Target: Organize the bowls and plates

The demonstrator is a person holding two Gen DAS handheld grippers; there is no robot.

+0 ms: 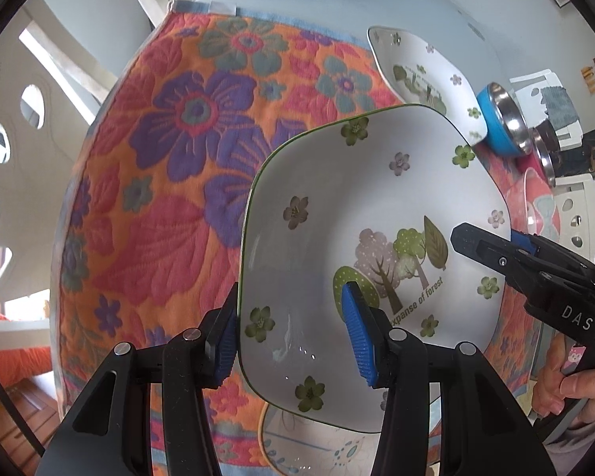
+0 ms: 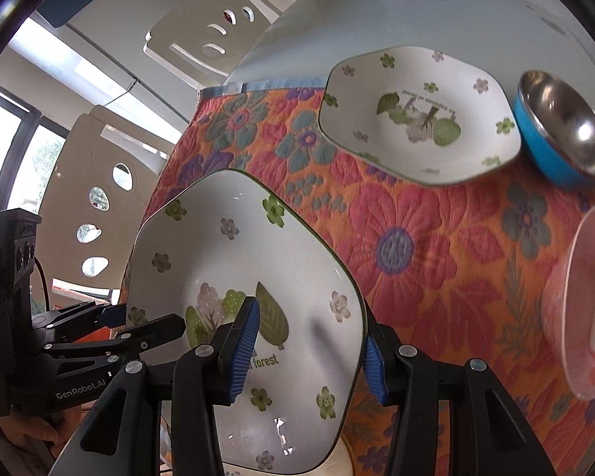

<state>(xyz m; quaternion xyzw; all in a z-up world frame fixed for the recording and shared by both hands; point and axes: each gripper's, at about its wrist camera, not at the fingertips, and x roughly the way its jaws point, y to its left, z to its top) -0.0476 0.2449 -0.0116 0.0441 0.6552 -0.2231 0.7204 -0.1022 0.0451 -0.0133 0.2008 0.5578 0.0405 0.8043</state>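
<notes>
A white square plate (image 1: 337, 218) (image 2: 226, 261) with a green rim and a forest print hangs tilted above the floral cloth, held from two sides. My left gripper (image 1: 293, 341) is shut on its near rim, one blue pad inside and one outside. My right gripper (image 2: 309, 357) grips the opposite rim the same way. Each gripper shows in the other's view: the right gripper (image 1: 492, 246) at the plate's right edge, the left gripper (image 2: 139, 325) at its left. A matching square plate (image 1: 420, 75) (image 2: 416, 119) lies farther back on the cloth.
A blue bowl with a steel inside (image 1: 503, 123) (image 2: 563, 127) sits beside the far plate, and a pink translucent bowl (image 2: 579, 305) lies at the right. A round patterned plate (image 1: 309, 448) lies under the held one. The floral cloth (image 2: 436, 246) covers the table; white chairs (image 2: 202, 39) stand behind.
</notes>
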